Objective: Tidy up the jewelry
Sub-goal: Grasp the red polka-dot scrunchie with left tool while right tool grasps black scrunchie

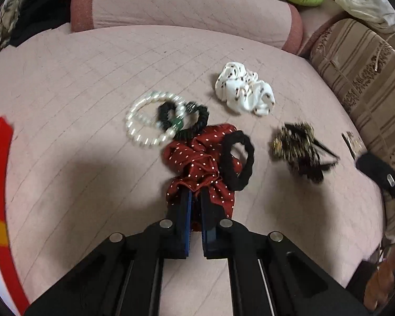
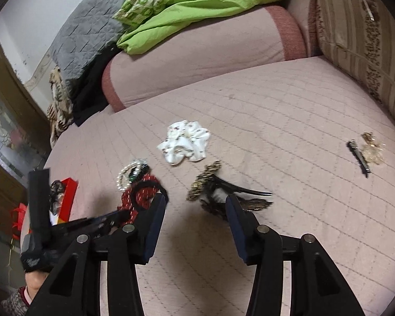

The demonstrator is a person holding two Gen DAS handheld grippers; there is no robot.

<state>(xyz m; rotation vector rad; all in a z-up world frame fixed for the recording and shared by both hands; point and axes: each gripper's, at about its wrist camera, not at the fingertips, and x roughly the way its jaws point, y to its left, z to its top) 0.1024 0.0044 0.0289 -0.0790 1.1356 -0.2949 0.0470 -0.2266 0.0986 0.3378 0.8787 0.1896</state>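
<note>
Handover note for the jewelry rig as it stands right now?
Left tongs: shut on the red polka-dot scrunchie, which is on the pink bedspread.
Right tongs: open, empty, near the feathered hair clip.
Loose on the bed: pearl bracelet, two black hair ties, white scrunchie, small black clip.
Red box at far left.
Nothing looks sorted yet; everything remains.

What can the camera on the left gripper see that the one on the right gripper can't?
Only the left wrist view shows the left gripper shut on the red dotted scrunchie.

Only the right wrist view shows the open right gripper and a grey quilt.

Both show the white scrunchie, the pearl bracelet, the black and gold hair clip and the green cloth.
</note>
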